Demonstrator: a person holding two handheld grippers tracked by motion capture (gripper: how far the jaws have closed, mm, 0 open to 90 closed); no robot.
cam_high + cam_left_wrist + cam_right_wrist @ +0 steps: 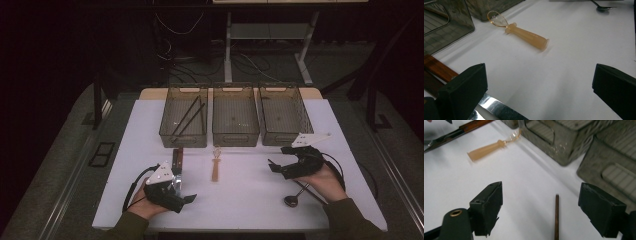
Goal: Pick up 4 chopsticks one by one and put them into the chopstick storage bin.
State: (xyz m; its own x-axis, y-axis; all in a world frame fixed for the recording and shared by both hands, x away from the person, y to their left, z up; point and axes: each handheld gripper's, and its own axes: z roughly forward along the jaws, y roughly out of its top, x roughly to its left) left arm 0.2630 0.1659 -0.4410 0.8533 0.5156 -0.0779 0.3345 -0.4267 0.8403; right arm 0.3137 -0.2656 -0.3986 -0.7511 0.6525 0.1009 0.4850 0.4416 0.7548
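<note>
White tabletop (250, 200) spreads out before us, with three mesh baskets in a row along its far side and a dark floor with cables beyond. We take the middle basket (235, 120) as our landmark.

Our right gripper (278, 166) sits in front of the right-hand basket (283, 117), off to the right of the middle one, and its jaws stand wide apart with nothing clamped. In the right gripper view a thin brown stick (556, 216) lies on the table between those jaws, untouched; its long axis runs along the line of the jaws, with its free end pointing toward the baskets. Just nearer us than that hand lies a metal spoon (295, 196), bowl toward us.

Straight in front of the middle basket lies a pale amber spoon (215, 164), lengthwise, with its clear bowl toward the basket and its handle toward us. Nothing blocks the way between it and the stick.

Our left gripper (190, 198) rests to the left of the middle basket and well nearer us, jaws released and empty. A knife with a wooden handle (177, 159) lies just beside it, in front of the left-hand basket (184, 135), which holds two dark sticks (189, 119).
</note>
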